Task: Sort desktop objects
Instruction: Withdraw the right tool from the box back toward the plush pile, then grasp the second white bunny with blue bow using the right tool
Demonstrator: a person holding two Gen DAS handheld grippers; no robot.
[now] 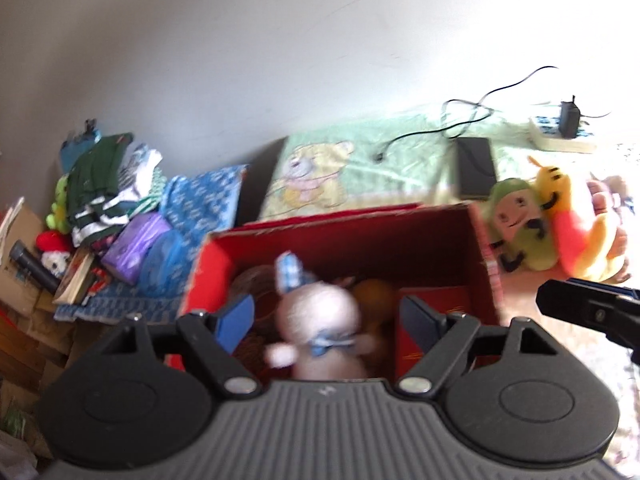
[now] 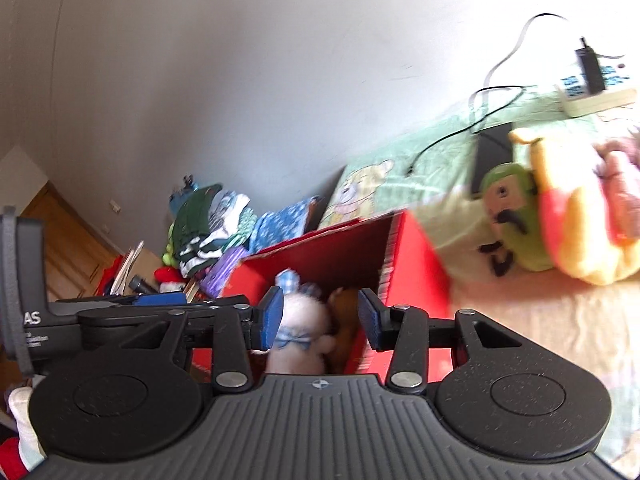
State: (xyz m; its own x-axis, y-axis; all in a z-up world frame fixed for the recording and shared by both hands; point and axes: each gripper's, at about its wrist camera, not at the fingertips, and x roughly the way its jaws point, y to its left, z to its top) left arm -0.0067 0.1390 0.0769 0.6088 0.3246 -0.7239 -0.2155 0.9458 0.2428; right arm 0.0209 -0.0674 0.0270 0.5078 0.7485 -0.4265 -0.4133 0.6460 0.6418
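A green bear-print blanket [image 1: 360, 164] covers the bed from 12 to 2 o'clock in the left wrist view. The red cardboard box [image 1: 224, 264] sits open at centre, just ahead of both grippers. A pile of folded clothes [image 1: 108, 184] lies at 9 o'clock. At 3 o'clock a green plush toy [image 1: 516, 220] leans against a yellow plush toy [image 1: 560, 220], both outside the box. Inside the box a white plush bunny [image 1: 320, 320] with blue checked ears stands upright, touching a brown toy [image 2: 344, 312] on its right. The left gripper [image 1: 330, 318] is spread wide, the bunny between its blue pads untouched. The right gripper [image 2: 320, 316] hangs open too, holding nothing, above the box
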